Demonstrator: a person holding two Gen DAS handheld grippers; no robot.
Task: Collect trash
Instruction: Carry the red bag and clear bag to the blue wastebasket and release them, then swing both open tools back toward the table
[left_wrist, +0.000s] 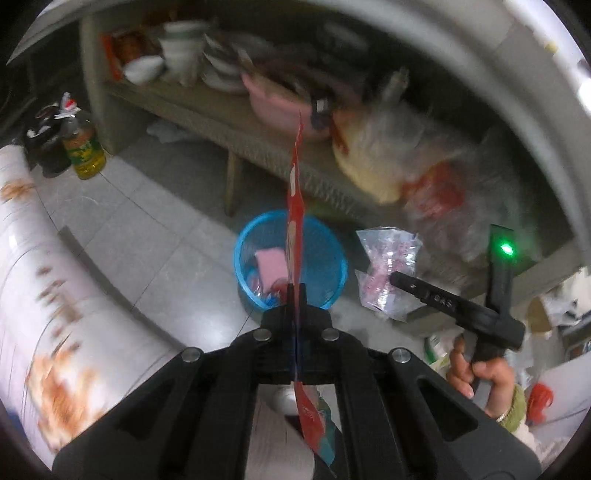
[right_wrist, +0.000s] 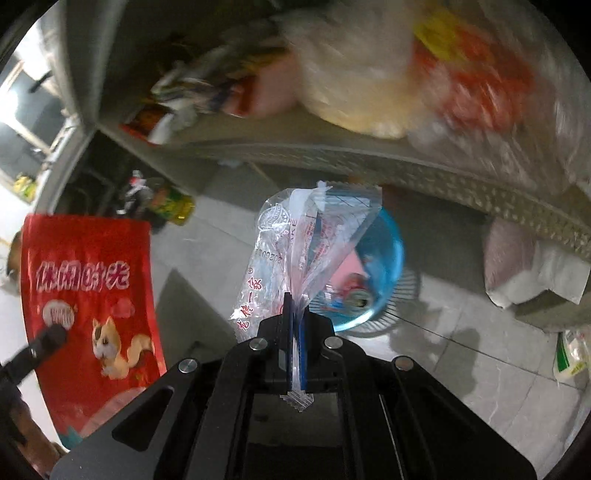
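The red snack bag (right_wrist: 88, 306), with its cartoon squirrel, and the crinkly clear wrapper (right_wrist: 291, 251) are both up in the air over the blue basket (left_wrist: 247, 240) on the floor, and either could flutter past the rim because they are so thin and light. The left hand-held gripper (left_wrist: 296, 295) is pinching the red bag edge-on. The right hand-held gripper (right_wrist: 294, 317) is pinching the clear wrapper by one thin bottom edge, so it might slip out early

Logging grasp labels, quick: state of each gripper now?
Left gripper: shut on red snack bag.
Right gripper: shut on clear wrapper.
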